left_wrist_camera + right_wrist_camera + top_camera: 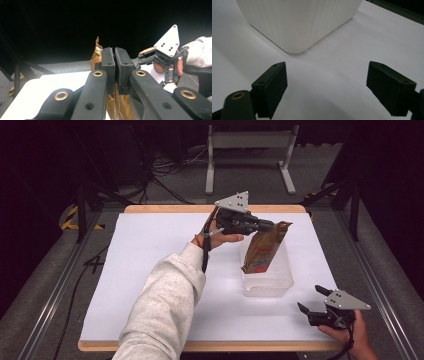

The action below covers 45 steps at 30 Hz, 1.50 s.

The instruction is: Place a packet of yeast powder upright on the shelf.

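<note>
Brown foil pouch (263, 247) hangs by its crimped top edge from the left gripper (270, 224), whose jaws are pressed together on that edge; in the left gripper view the gold foil (96, 53) pokes up just beside the two closed pads and runs down between the fingers. The pouch leans, its lower end inside the clear plastic bin (282, 282), which sits on the white sheet (150, 270) toward the right edge and about midway between the near and far edges. Pinching the thin sealed strip at the top probably makes sense because it is the flattest, stiffest part of a soft bag, and holding it from above lets the bottom settle into the bin without crumpling. From the pictures I cannot tell whether the pouch's bottom touches the bin floor.

The right gripper (311, 303) rests low near the near right corner of the sheet, its jaws standing wide apart with nothing between them; the right gripper view looks at a rounded corner of the bin (297, 30) a little ahead of the pads. It seems parked there so it stays out of the way, yet close enough to steady the bin if needed.

Counted: one pouch, one bin, two grippers, one white sheet on one wooden table (200, 346).
</note>
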{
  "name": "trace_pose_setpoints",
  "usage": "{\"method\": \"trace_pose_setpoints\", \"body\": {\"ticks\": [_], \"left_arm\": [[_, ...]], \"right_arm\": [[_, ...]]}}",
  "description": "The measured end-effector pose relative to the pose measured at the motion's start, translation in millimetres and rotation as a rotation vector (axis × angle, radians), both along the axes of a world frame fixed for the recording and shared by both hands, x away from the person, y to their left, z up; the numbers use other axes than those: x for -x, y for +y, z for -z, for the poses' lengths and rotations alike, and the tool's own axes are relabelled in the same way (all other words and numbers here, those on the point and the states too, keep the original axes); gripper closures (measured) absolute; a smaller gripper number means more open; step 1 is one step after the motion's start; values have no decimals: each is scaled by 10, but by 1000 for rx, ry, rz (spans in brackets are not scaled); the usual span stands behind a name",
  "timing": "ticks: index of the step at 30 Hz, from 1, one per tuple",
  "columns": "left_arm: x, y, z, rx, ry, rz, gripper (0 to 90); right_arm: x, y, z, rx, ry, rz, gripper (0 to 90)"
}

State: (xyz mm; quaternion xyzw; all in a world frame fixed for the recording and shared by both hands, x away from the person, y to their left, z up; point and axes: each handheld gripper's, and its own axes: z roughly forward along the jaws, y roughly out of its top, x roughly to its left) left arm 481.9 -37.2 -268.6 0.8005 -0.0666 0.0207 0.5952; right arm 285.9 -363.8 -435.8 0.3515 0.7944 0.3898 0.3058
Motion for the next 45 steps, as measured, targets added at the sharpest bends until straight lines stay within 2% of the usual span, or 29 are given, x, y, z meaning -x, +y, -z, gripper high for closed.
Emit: {"method": "trace_pose_setpoints", "body": {"ticks": [4,8,9,10,12,15,19,22,26,28,30,32,33,35,36,38,40,43,45], "left_arm": [[-30,-40,-33,-3,0,12,868],[-29,-96,15,-23,4,25,866],[-36,-119,53,-36,0,11,866],[-51,-120,83,-19,22,18,866],[-73,-120,122,-7,30,7,866],[-89,-150,171,-48,22,-12,861],[-108,-167,282,-48,46,-9,853],[-119,-142,358,-3,78,-14,853],[-119,-113,421,37,91,-45,855],[-133,-122,419,58,103,-52,866],[-130,-177,399,35,79,-69,867],[-129,-229,377,39,81,-62,869],[-127,-251,359,49,72,-70,869],[-135,-279,325,91,93,-61,870],[-132,-299,314,98,90,-59,871],[-123,-353,323,76,75,-56,870],[-124,-384,370,61,82,-59,869],[-123,-349,445,56,92,-59,869],[-116,-309,497,22,85,-68,867]], "right_arm": [[-3,5,8,2,5,0,175],[-5,6,10,4,8,-1,176],[-4,6,10,3,6,0,175],[-1,3,9,1,7,0,176],[1,1,10,3,7,0,175],[5,5,7,0,8,-1,175],[7,12,7,4,8,-5,175],[4,7,10,4,8,-4,175],[1,9,12,5,7,-6,176],[0,10,12,4,8,-6,177],[0,17,11,8,11,-8,177],[5,21,8,11,8,-9,177],[5,19,7,9,8,-8,177],[2,12,11,6,8,-7,177],[-1,8,12,8,8,-8,177],[2,5,13,6,7,-9,177],[8,5,11,4,8,-10,178],[13,-1,7,5,5,-12,178],[13,-4,7,3,4,-12,178]]}}
